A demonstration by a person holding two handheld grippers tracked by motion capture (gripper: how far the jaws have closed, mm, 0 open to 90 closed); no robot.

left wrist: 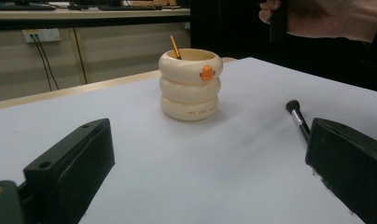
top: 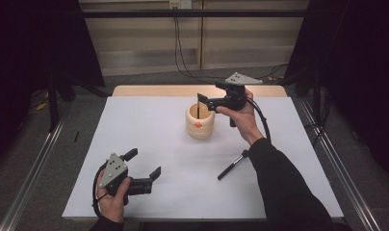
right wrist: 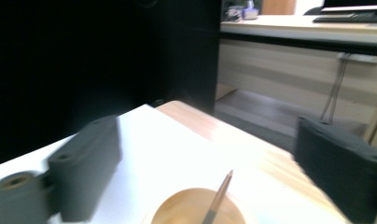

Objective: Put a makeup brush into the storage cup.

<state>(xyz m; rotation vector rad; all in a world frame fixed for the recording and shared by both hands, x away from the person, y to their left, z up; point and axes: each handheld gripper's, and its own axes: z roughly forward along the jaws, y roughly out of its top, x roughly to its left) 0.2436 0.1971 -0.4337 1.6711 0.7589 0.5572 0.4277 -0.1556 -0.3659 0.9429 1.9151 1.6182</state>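
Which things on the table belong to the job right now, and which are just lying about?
In the job: cream ringed holder; thin stick standing in it; right gripper, jaws open above the holder; makeup brush, likely next.

Lying about: left gripper, open, resting on the white mat; wall cables.

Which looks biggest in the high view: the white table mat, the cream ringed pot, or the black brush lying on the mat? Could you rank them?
1. White table mat, by far the largest.
2. Cream ringed pot.
3. Black brush: about as long as the pot is tall, but far thinner.
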